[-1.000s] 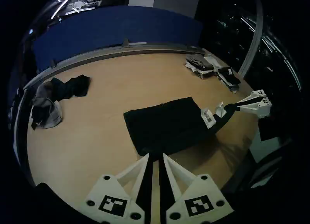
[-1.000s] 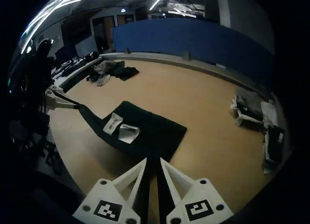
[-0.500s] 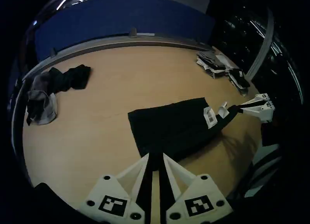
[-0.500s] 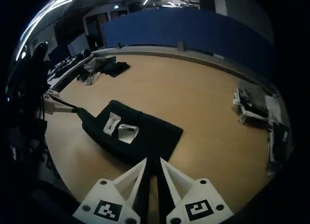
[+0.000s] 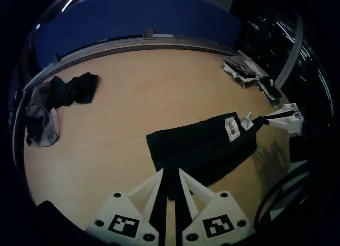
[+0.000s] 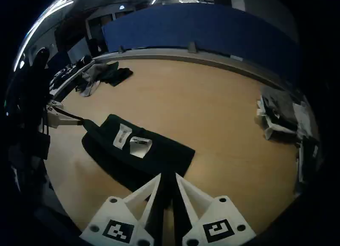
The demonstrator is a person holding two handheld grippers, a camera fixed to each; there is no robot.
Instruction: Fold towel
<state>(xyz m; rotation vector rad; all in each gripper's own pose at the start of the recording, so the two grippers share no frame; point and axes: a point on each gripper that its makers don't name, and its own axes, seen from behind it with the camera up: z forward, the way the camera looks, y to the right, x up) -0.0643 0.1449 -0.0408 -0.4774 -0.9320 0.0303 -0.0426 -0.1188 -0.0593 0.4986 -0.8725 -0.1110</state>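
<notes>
The left gripper (image 5: 170, 174) and right gripper (image 6: 168, 176) each clenched a corner of the dark towel (image 5: 199, 137), lifted near the worktop's (image 5: 127, 97) front edge. The fold seemed begun, not yet laid.

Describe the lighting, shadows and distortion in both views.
Left gripper view: dim overall; the towel reads almost black, its folds barely visible; a soft shadow falls on the table beside it; the fisheye bows the table's far edge. Right gripper view: ceiling lights smear into bright streaks; the white tags stand out sharply against the dark cloth.
</notes>
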